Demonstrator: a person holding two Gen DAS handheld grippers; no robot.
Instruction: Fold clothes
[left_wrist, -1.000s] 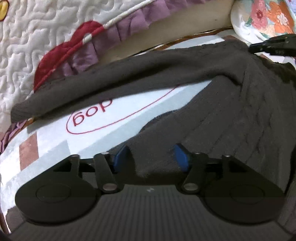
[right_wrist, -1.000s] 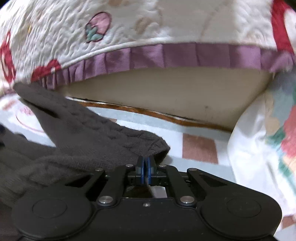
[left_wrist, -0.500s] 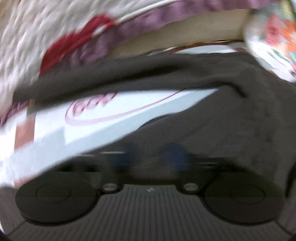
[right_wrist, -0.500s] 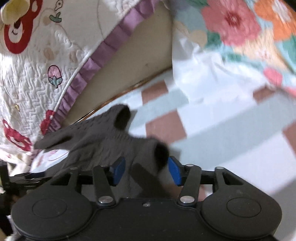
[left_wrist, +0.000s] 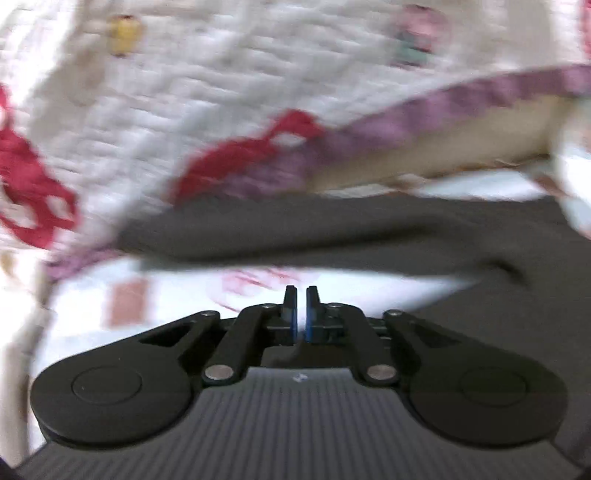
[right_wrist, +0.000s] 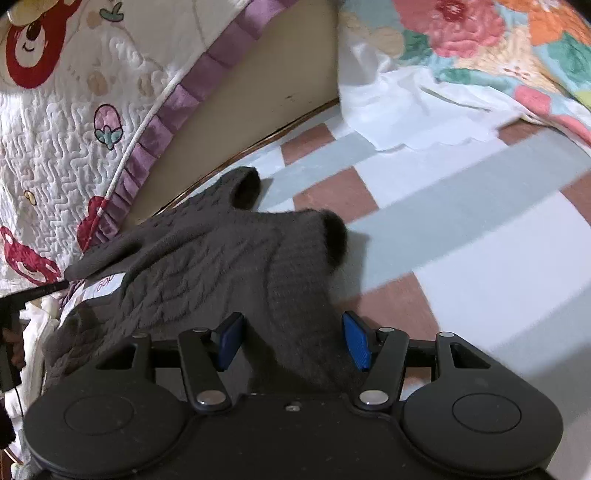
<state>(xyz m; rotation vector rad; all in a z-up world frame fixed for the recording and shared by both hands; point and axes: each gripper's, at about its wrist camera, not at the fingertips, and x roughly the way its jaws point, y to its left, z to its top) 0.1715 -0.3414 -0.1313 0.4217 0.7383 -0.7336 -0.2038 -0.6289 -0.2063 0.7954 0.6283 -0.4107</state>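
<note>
My right gripper is opening astride the dark knit sweater, sleeve running ahead; left gripper pinched shut, hold unclear

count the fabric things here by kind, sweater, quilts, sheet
sweater: 1, dark grey knit
quilts: 2, a bear quilt with purple trim and a floral quilt
sheet: 1, checked, under the sweater
total: 4
</note>
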